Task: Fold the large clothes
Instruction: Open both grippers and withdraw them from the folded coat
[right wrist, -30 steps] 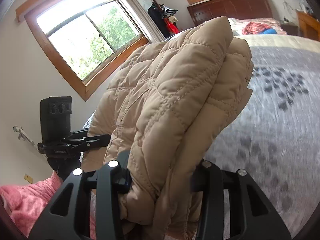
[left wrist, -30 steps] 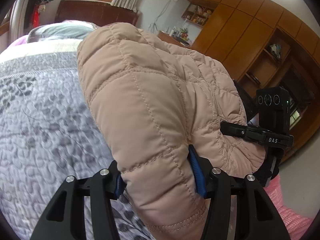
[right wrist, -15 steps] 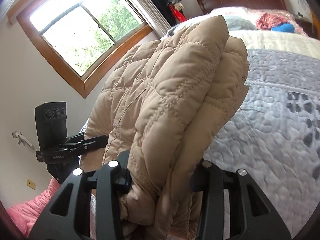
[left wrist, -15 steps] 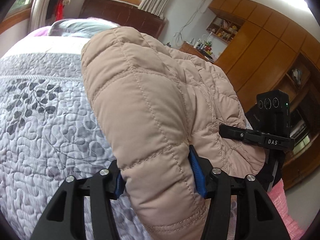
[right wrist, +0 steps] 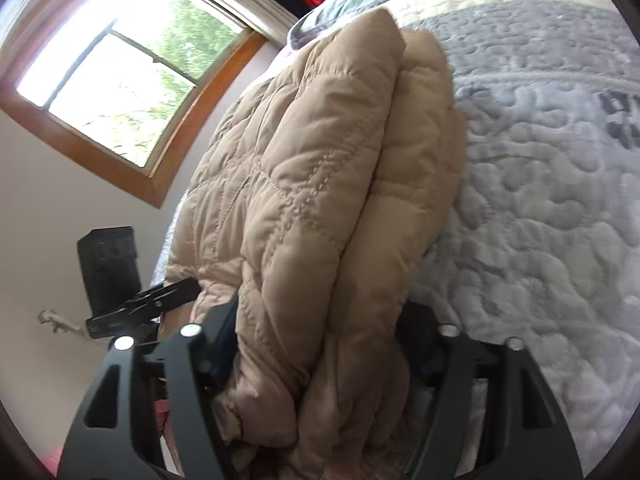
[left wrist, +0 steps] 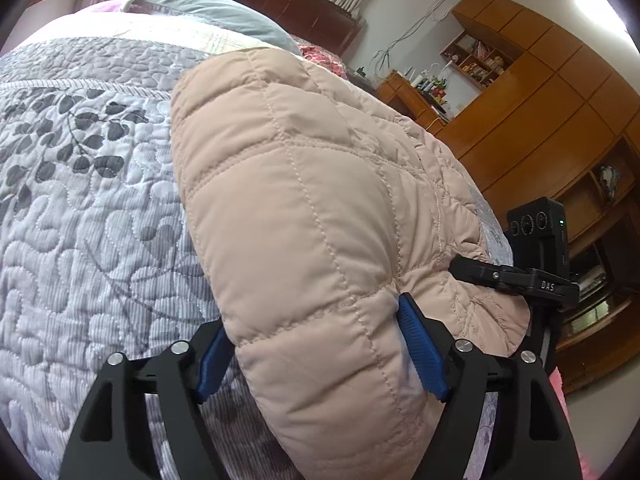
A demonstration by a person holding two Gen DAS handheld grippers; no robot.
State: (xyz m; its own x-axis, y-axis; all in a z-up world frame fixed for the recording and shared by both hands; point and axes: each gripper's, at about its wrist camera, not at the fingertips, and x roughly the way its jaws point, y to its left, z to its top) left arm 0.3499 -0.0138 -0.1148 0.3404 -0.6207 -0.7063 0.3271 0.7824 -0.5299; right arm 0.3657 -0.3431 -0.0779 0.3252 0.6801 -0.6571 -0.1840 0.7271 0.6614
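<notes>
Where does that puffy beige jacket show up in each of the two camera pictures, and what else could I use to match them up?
Left wrist view: the beige jacket fills the centre, clamped between the left gripper fingers.
Right wrist view: the beige jacket runs up the middle in folded layers, clamped by the right gripper.
Shared landmark: the grey quilted bedspread, left of the jacket in the left view, right of it in the right view.

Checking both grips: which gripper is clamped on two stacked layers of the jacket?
The right gripper: two padded layers of the beige quilted jacket sit side by side between its fingers. The left gripper pinches what looks like one rounded fold.
</notes>
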